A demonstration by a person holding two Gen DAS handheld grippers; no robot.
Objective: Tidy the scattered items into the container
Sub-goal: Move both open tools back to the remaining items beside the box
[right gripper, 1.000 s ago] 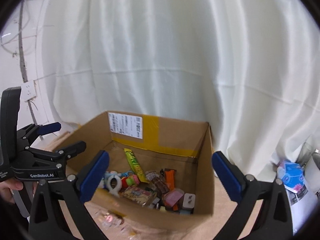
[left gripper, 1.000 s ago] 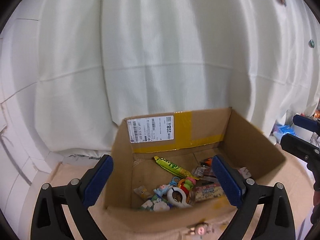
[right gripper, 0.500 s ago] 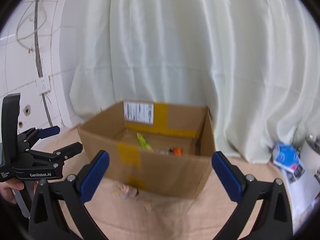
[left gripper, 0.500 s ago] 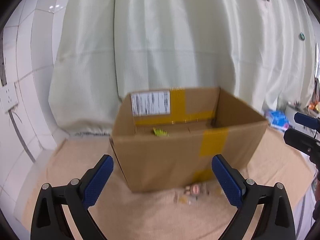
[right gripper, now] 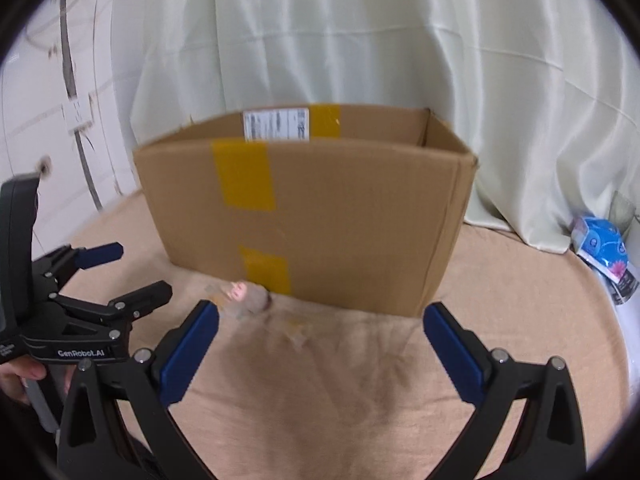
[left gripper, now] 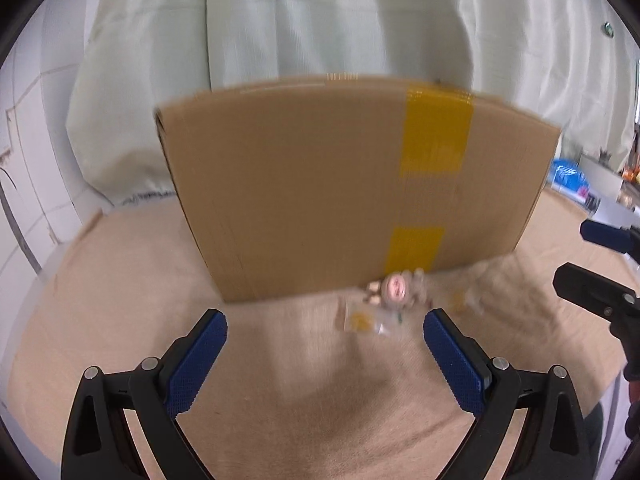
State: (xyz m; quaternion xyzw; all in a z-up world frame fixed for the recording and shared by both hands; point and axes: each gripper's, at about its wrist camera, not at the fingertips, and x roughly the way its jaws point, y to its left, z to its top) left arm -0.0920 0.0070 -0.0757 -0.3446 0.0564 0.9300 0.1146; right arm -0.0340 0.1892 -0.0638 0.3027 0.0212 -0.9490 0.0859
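Note:
A brown cardboard box (left gripper: pixel 320 196) with yellow tape stands on the tan cloth; its front wall (right gripper: pixel 340 216) hides what lies inside. At the foot of that wall lie small blurred items: a pinkish round toy (left gripper: pixel 396 287) and clear packets (left gripper: pixel 362 320); the same toy (right gripper: pixel 246 294) and a packet (right gripper: pixel 296 330) show in the right wrist view. My left gripper (left gripper: pixel 325 354) is open low over the cloth, short of the items. My right gripper (right gripper: pixel 320 348) is open too, with nothing between its fingers. The left gripper (right gripper: pixel 124 272) also shows at the left, held by a hand (right gripper: pixel 18 374).
A white curtain (right gripper: pixel 360 40) hangs behind the box. A blue patterned packet (right gripper: pixel 600 242) lies on the cloth's right edge near the curtain. A white tiled wall (left gripper: pixel 24 152) stands at the left. The right gripper's fingers (left gripper: pixel 592 294) reach in at the right.
Both grippers have dropped from above the box's opening to cloth level in front of it. The box's inside is now hidden. Both stay open.

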